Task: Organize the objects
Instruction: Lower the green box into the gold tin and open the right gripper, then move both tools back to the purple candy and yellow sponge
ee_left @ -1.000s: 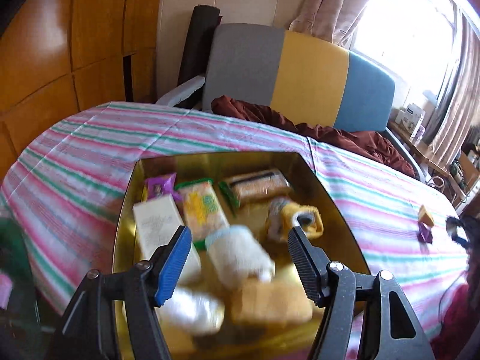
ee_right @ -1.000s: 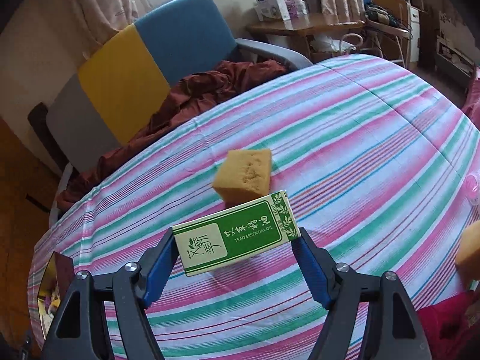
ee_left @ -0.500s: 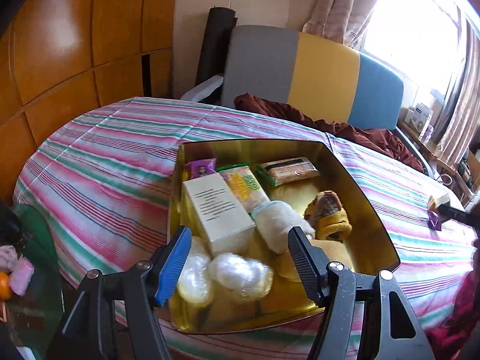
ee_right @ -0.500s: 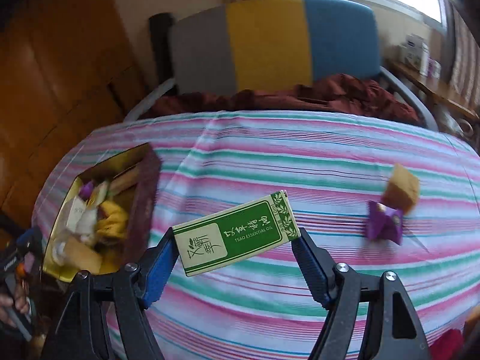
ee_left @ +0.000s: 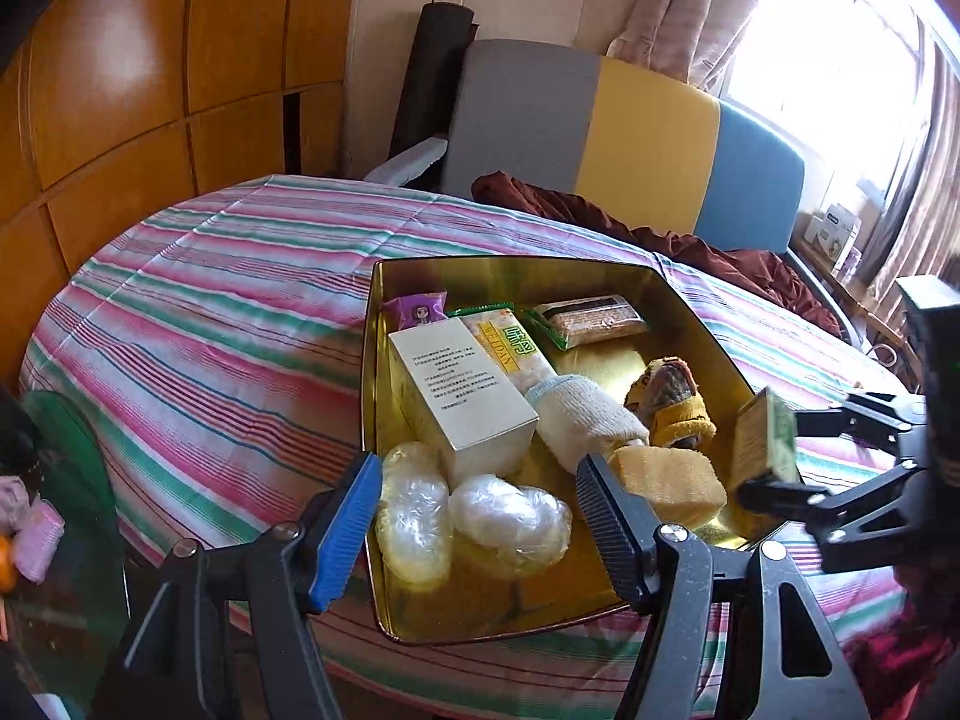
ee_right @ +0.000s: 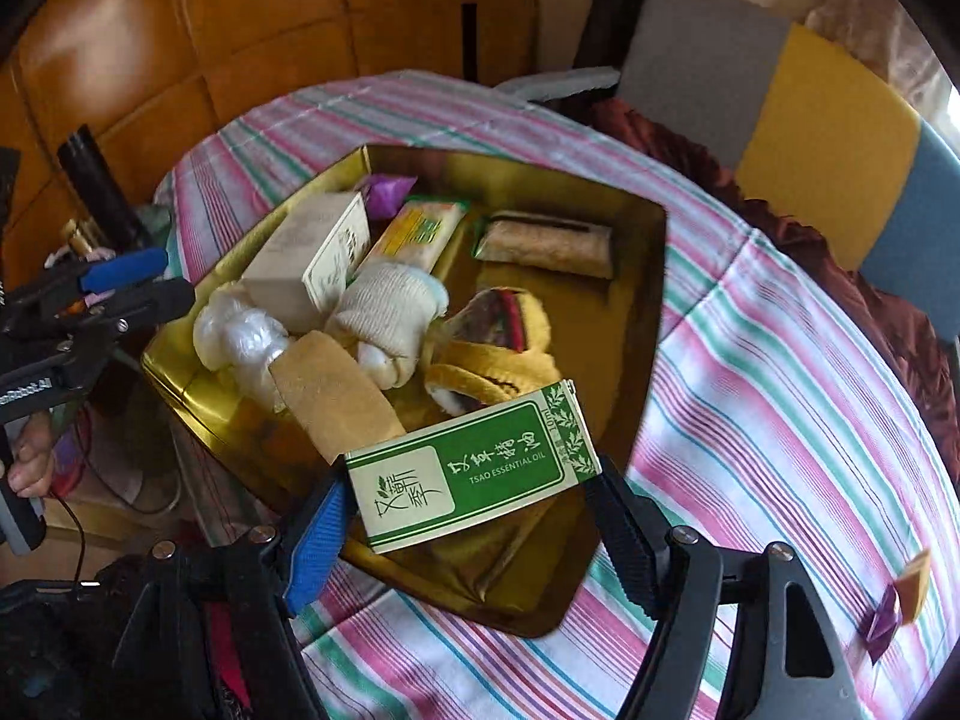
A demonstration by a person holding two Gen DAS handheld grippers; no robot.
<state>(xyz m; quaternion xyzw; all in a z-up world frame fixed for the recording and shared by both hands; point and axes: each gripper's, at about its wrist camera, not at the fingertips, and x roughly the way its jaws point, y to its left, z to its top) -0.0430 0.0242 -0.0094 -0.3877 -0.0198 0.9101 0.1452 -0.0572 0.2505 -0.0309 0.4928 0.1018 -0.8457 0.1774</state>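
- Since a second ago the right gripper [ee_right: 468,531] has swung all the way across the striped table [ee_right: 780,396] — it was out over bare cloth by a yellow sponge cube, now it's hanging over the near corner of the gold tin tray [ee_right: 651,276].
- Its fingers are clamped on the two short ends of the green essential-oil box [ee_right: 474,474], same grip as before, and the box sits tilted, right end higher. From the left wrist view you see that box [ee_left: 765,441] end-on at the tray's right edge.
- Left gripper [ee_left: 477,519] has barely shifted; its fingers are spread apart with nothing between them — just hovering over the near side of the tray [ee_left: 522,267], above two clear plastic-wrapped lumps [ee_left: 474,516].
- Already in the tray: a white carton [ee_left: 462,396], a purple snack pack [ee_left: 417,312], a yellow-green cracker pack [ee_left: 510,348], a brown bar in a green-edged wrapper [ee_left: 591,321], a rolled white sock [ee_left: 582,420], a yellow-and-brown plush slipper thing [ee_left: 672,402] and a yellow sponge [ee_left: 666,477].
- Still out on the cloth, well apart from the tray: a small purple wrapper [ee_right: 882,618] touching a yellow block [ee_right: 915,585].
- Behind the table there's a grey-yellow-blue chair [ee_left: 624,138] with dark red fabric [ee_left: 660,234] draped on it.
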